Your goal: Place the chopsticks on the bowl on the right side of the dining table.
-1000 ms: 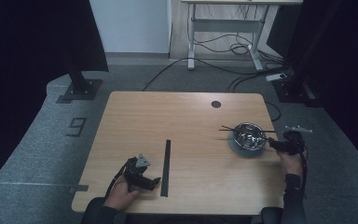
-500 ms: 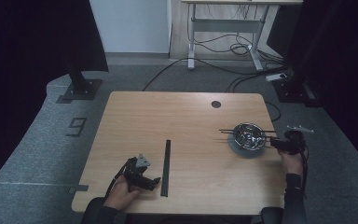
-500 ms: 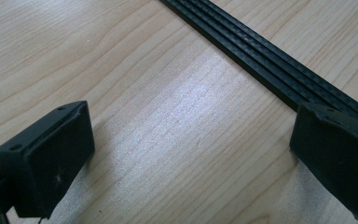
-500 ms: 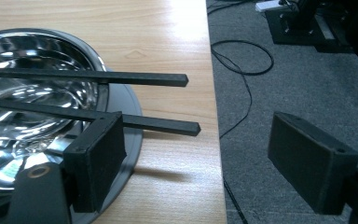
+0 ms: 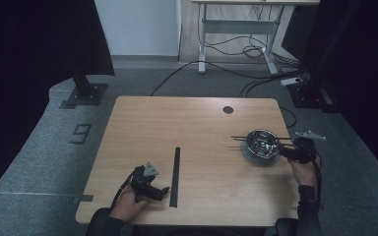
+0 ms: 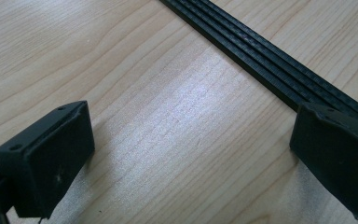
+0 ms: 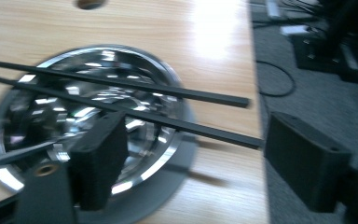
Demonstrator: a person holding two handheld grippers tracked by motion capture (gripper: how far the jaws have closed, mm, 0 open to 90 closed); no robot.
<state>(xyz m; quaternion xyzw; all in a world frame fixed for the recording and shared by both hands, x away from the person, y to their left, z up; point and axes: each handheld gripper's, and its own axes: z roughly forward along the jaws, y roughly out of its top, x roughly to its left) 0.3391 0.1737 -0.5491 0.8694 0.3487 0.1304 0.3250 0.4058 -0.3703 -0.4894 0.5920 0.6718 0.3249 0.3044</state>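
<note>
- The right gripper (image 5: 286,151) is hovering at the right edge of the wooden table (image 5: 187,123), held by the person's right hand (image 5: 301,169), with its jaws reaching over the near rim of a shiny metal bowl (image 5: 262,142).
- In the right gripper view, the right gripper (image 7: 186,163) is standing wide open: one jaw is sitting over the bowl's (image 7: 51,112) interior and the other is hanging outside the rim, past the table edge.
- Two black chopsticks (image 5: 256,139) are lying across the top of the bowl, their tips pointing toward the table's middle; in the right gripper view the chopsticks (image 7: 168,93) are passing between the open jaws, and nothing is clamped.
- The bowl is sitting on a grey round saucer (image 7: 168,196) near the table's right edge.
- The left gripper (image 5: 160,191) is resting low at the front left of the table, held by the left hand (image 5: 128,206).
- In the left gripper view, the left gripper (image 6: 191,163) is gaping wide over bare wood, gripping nothing.
- A long black ridged strip (image 5: 176,174) is lying just beside the left gripper; in the left gripper view the strip (image 6: 261,60) is running behind one jaw.
</note>
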